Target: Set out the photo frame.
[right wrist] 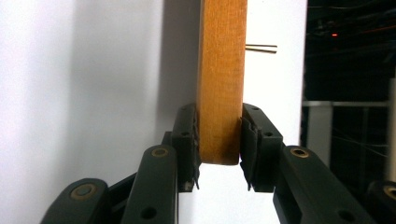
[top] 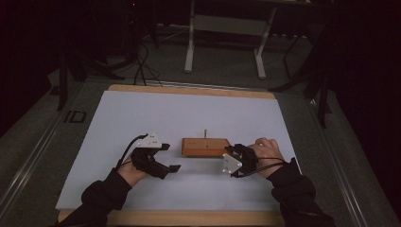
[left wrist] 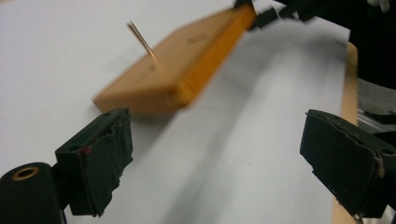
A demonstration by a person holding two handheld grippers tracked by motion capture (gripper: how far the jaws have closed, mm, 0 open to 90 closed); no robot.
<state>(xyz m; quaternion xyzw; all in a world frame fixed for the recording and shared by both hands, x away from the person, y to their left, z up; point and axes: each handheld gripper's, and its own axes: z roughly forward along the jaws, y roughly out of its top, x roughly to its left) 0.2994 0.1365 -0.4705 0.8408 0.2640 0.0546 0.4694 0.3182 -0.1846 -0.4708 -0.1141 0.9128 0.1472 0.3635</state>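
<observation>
A flat orange-brown wooden block (top: 206, 147) lies on the white board (top: 142, 113), with a thin metal pin (top: 205, 133) standing up from its top. My right gripper (top: 230, 152) is shut on the block's right end; in the right gripper view its two pads press the block (right wrist: 221, 79) from both sides, and the pin (right wrist: 261, 47) sticks out sideways. My left gripper (top: 171, 157) hovers open just left of the block, nothing between its fingers. In the left gripper view the block (left wrist: 180, 65) and pin (left wrist: 140, 38) lie ahead, blurred.
The white board rests on a wooden table (top: 189, 217) whose edge shows at front and back. Beyond the table stand a white frame's legs (top: 226, 42), dark stands and cables (top: 142, 61) on the floor.
</observation>
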